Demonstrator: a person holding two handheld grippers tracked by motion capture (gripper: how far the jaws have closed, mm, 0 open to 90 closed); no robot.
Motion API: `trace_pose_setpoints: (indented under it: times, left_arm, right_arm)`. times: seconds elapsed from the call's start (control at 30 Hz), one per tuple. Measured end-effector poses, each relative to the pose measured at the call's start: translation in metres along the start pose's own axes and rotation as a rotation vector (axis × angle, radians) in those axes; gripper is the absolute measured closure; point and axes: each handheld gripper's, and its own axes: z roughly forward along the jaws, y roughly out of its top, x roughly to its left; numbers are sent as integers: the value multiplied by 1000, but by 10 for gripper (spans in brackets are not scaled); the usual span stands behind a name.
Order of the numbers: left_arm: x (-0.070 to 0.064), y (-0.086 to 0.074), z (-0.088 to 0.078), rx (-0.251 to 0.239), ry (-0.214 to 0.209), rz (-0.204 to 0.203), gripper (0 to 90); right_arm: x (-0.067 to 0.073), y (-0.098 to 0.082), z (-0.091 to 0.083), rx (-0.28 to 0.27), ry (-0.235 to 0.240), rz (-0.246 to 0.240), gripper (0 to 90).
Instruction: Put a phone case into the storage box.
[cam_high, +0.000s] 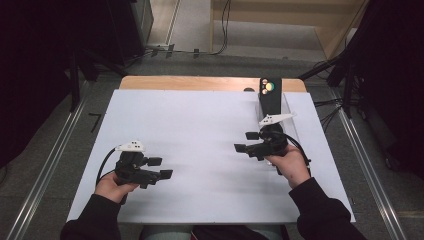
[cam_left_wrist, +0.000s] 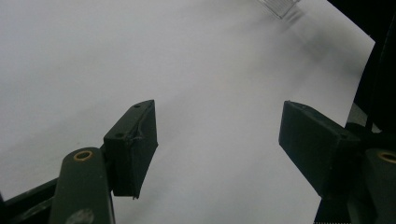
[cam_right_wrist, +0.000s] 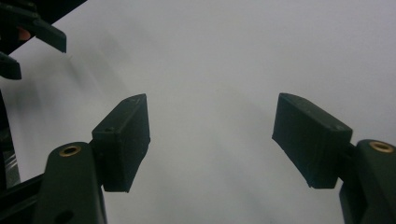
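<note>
1. Both grippers are hovering empty, jaws standing wide: left gripper (cam_high: 161, 168) near the desk's (cam_high: 200, 130) front-left corner; right gripper (cam_high: 246, 142) beside the black box (cam_high: 270, 97) at the far-right edge.
2. Right hand should be approaching the box squarely, slowly.

Grippers: 2, a left gripper (cam_high: 161, 168) and a right gripper (cam_high: 246, 142), each in 1 hand
Jaws per gripper: 2, standing apart with nothing between them
Hands: 2, a left hand (cam_high: 112, 187) and a right hand (cam_high: 292, 165)
Dark sleeves: 2
Grey three-cornered plates: 2, 1 on top of each gripper
Cables: 2, 1 trailing from each gripper
White boards: 1, the white board (cam_high: 200, 145) covering most of the table
Tables: 1, the wooden table (cam_high: 190, 83), its far edge showing beyond the board
Black stands: 1, the black stand (cam_high: 270, 97) at the far right of the board
Coloured round spots on the stand's top: about 3, too small to count surely
</note>
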Motion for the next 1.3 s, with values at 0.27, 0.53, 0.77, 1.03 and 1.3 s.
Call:
trace_pose_setpoints:
  times: [0.27, 0.53, 0.77, 1.03, 1.3]
  left_arm:
    - [-4, -2, 0, 4, -7, 9, 281]
    - [-7, -6, 0, 4, -16, 13, 281]
    - [-10, -7, 2, 13, -20, 28, 281]
    - [-12, -10, 1, 14, -28, 31, 281]
    - [-13, -14, -1, 8, -30, 25, 281]
  right_arm:
    - [5, -17, -6, 27, 31, -16, 254]
    - [13, -33, -15, 39, 36, -56, 250]
    - [14, -45, -23, 48, 37, -36, 234]
    - [12, -62, -31, 68, 45, -39, 228]
    - [10, -74, -38, 80, 27, -51, 228]
